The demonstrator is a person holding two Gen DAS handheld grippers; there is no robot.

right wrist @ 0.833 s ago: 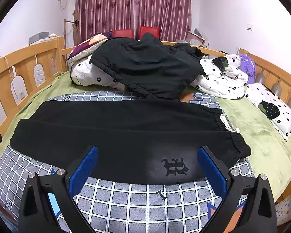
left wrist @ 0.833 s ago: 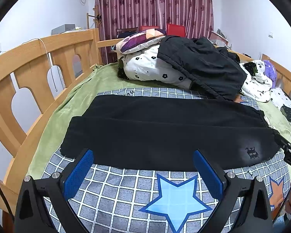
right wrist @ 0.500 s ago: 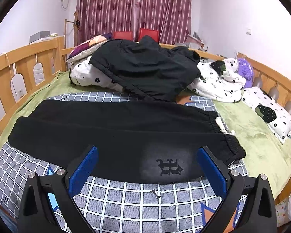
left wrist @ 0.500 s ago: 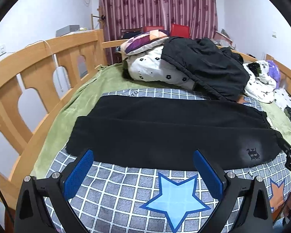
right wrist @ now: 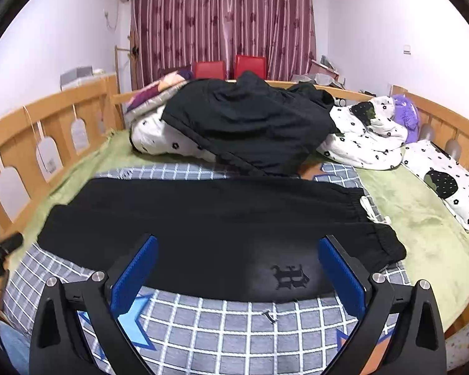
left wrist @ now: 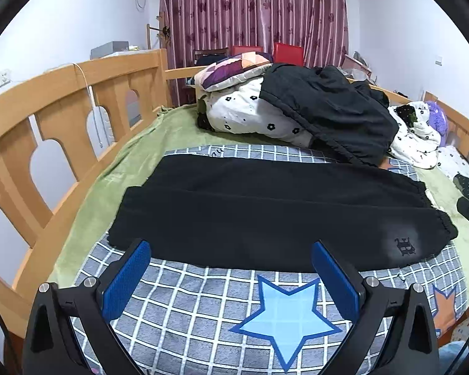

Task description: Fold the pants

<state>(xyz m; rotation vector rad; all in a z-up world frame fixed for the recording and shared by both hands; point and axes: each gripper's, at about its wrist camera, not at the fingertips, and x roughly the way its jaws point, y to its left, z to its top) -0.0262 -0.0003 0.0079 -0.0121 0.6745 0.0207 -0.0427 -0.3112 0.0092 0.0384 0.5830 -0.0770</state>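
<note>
Black pants lie flat across a grey checked blanket, legs folded one over the other, cuffs to the left and elastic waistband with a small dark logo to the right. My left gripper hovers open near the blanket's front edge, short of the pants, holding nothing. In the right wrist view the same pants spread out with the logo between the fingers of my right gripper, which is open and empty above the near hem.
A heap of white flowered bedding with a black garment on top lies behind the pants. Wooden bed rails run along the left and far right. A flowered pillow rests on the green sheet.
Both grippers have drawn back and risen slightly from the pants, so the bed looks a little farther away. Neither gripper has changed its opening and the pants have not moved.
</note>
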